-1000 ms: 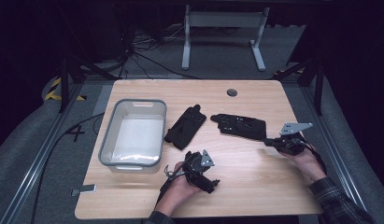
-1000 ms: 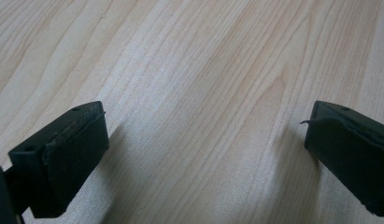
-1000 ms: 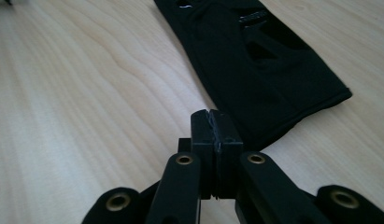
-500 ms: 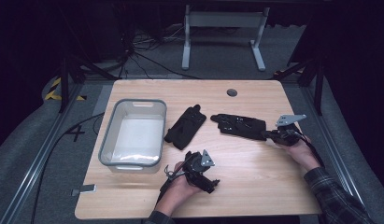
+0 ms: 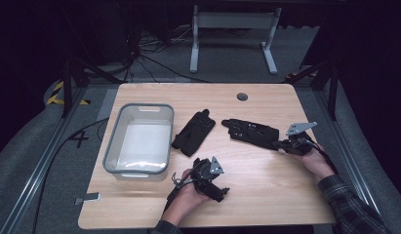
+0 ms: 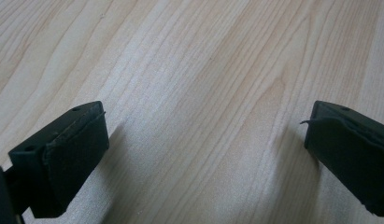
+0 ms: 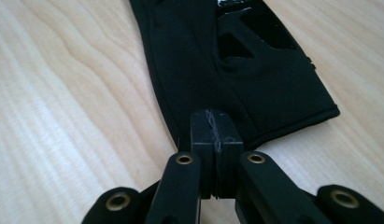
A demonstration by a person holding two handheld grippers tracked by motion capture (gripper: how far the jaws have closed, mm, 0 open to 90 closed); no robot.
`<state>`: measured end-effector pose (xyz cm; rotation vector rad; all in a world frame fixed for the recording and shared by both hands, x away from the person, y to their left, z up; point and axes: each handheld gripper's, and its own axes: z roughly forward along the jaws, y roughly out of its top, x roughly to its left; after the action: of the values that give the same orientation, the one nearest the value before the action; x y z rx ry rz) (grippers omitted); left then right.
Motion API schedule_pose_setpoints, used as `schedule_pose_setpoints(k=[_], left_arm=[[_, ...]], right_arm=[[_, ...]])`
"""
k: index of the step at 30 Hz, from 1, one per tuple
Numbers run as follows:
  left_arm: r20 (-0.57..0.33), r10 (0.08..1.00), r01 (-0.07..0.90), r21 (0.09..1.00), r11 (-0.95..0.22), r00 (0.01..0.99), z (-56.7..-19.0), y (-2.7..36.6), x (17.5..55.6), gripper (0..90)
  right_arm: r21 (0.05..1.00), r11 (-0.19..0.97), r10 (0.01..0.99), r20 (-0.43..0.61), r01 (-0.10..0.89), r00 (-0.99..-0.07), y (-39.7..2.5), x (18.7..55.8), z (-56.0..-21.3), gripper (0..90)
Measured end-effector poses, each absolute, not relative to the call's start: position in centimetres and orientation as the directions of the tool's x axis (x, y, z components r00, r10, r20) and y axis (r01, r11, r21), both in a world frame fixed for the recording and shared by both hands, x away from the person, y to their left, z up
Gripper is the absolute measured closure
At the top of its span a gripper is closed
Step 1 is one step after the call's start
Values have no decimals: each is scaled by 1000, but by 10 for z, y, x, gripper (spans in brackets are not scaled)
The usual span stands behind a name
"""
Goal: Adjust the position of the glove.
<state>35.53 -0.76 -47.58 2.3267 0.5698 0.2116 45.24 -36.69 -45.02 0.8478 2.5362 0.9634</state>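
Pale wood table (image 5: pixel 266 190) carries a black glove (image 5: pixel 251 132) at centre right, its cuff pinched between the closed jaws of the right gripper (image 5: pixel 282 144). Lower centre, the left gripper (image 5: pixel 221 193) gapes wide, empty, near a second glove (image 5: pixel 194 132) and grey bin (image 5: pixel 139 172).

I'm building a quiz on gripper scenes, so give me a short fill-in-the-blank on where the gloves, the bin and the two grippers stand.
1. The right gripper is shut on the cuff of the ____ black glove.
2. The left gripper has its jaws ____ over bare table.
3. The other black glove lies between the held glove and the grey ____, which sits at the table's left.
4. The held glove lies ____ on the wood.

Missing words: right-hand; open; bin; flat
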Motion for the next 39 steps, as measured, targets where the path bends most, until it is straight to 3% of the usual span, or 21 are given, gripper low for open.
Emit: schedule_pose_setpoints(k=[39], left_arm=[[-11, 453, 337, 685, -646, 891, -476, -9, 356, 1]], right_arm=[[640, 683, 434, 30, 351, -900, -349, 354, -446, 897]])
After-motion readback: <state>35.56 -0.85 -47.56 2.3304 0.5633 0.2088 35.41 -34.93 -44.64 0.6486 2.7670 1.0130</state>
